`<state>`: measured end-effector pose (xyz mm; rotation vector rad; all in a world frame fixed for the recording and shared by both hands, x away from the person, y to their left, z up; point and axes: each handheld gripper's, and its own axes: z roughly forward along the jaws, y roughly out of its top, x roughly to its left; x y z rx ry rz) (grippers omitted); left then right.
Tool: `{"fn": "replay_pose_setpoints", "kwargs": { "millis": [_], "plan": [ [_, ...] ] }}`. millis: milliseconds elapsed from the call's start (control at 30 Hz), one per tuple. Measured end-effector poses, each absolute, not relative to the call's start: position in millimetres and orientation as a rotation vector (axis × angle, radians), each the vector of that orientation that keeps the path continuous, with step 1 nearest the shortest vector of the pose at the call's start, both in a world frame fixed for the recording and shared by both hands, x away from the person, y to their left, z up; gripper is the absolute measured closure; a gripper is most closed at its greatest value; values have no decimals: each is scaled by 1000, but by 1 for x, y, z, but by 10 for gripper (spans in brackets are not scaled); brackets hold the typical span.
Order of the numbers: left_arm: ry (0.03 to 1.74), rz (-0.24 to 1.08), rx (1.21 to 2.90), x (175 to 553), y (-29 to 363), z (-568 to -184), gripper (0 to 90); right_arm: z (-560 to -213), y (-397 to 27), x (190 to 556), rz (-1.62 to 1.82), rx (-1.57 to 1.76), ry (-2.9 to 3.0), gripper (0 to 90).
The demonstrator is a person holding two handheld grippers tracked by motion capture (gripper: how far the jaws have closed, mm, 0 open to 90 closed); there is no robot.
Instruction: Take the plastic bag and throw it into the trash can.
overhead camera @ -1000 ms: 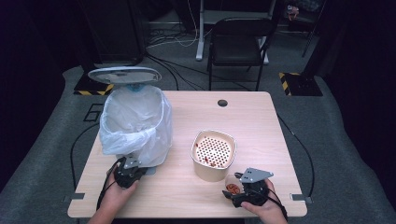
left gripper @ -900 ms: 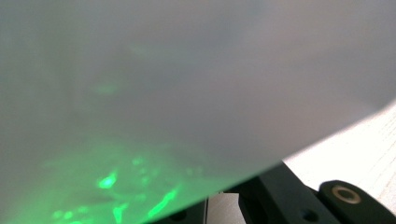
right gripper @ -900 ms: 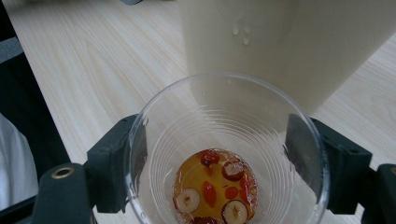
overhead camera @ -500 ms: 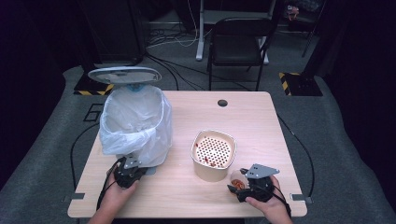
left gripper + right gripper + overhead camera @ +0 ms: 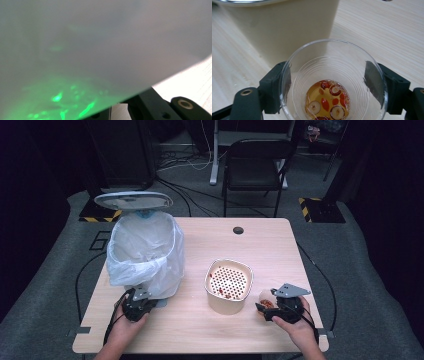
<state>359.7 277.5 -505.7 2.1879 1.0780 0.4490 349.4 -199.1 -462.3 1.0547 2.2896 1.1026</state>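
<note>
My right gripper (image 5: 263,307) is shut on a clear plastic cup (image 5: 265,299) at the table's front right, just right of a cream container (image 5: 227,285) with a perforated insert. In the right gripper view the black fingers (image 5: 274,82) press both sides of the cup (image 5: 332,62); a little amber liquid with red berries and sliced fruit (image 5: 328,101) lies at its bottom, and the container's wall (image 5: 279,27) stands just behind. My left gripper (image 5: 142,297) is shut at the foot of a bin lined with a white plastic bag (image 5: 145,252). That bag (image 5: 100,50) hangs close before the left gripper's camera.
The bin's lid (image 5: 132,200) stands raised behind the bag. The wooden table (image 5: 280,250) has a round cable hole (image 5: 238,230) near its far edge. A black chair (image 5: 257,160) stands beyond the table. Cables run across the floor on both sides.
My right gripper has carried the cup to the right, from in front of the cream container to its right side. The left gripper has stayed at the bin.
</note>
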Motion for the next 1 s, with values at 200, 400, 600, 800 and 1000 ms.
{"fn": "replay_pose_setpoints", "kwargs": {
  "millis": [200, 400, 600, 800, 1000],
  "plan": [
    [1078, 446, 2188, 360, 278, -506, 900, -467, -204, 358, 1087, 1079, 2256, 212],
    [1077, 447, 2189, 360, 278, -506, 900, -472, -207, 362, 1079, 1105, 2252, 205],
    [1078, 448, 2188, 360, 278, -506, 900, -471, -210, 364, 1104, 1123, 2269, 132],
    [1077, 449, 2190, 360, 278, -506, 900, -464, -211, 365, 1118, 1118, 2265, 110],
    [1076, 450, 2190, 360, 278, -506, 900, -451, -209, 364, 1138, 1091, 2237, 114]
  ]
}}
